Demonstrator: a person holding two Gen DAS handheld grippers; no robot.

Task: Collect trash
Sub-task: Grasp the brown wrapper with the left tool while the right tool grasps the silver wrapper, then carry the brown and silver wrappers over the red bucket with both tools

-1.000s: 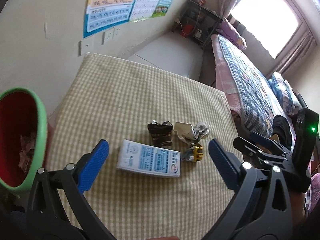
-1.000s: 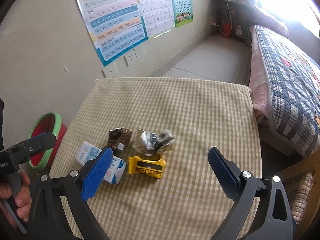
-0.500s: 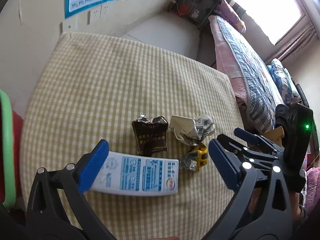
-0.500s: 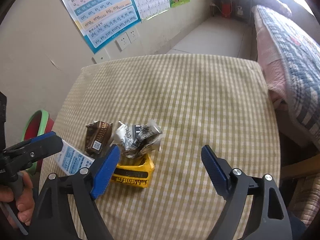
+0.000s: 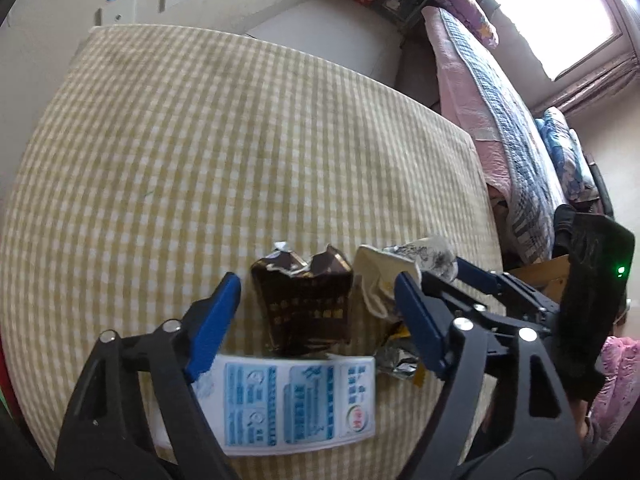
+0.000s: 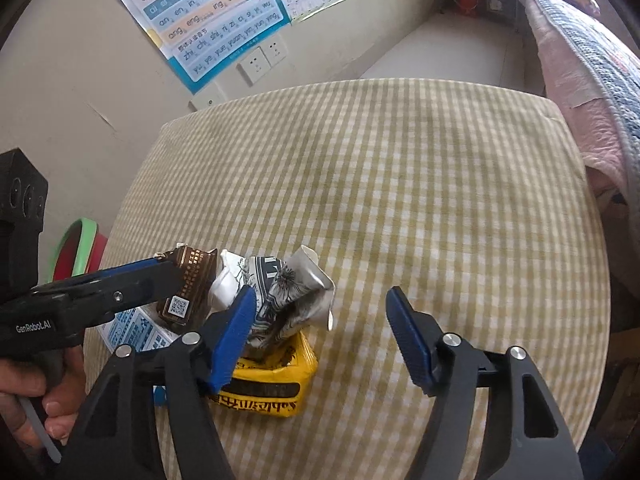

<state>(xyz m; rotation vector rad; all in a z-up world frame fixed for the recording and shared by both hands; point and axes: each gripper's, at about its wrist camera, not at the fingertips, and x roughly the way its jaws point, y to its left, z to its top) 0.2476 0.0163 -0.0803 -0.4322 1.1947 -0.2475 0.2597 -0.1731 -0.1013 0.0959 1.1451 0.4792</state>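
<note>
A brown snack wrapper (image 5: 308,304) lies on the checked table (image 5: 240,140), between the closing jaws of my left gripper (image 5: 316,320); the pads stand clear of its sides. Just below it lies a white-and-blue carton (image 5: 296,400). My right gripper (image 6: 324,338) is also closing, low over a crumpled white-and-black wrapper (image 6: 292,296) that sits on a yellow packet (image 6: 272,384). That wrapper lies against the left finger (image 6: 236,336), and the other pad is far from it. Each gripper shows in the other's view: the left gripper (image 6: 172,276) and the right gripper (image 5: 444,276).
A red bin with a green rim (image 6: 80,240) stands on the floor left of the table, by the wall with posters (image 6: 208,20). A bed with a quilt (image 5: 500,100) runs along the table's right side. A hand (image 6: 24,392) holds the left gripper's handle.
Both grippers have come down and closer to the trash pile, and both pairs of jaws have narrowed. The bin has slid out of the left wrist view.
</note>
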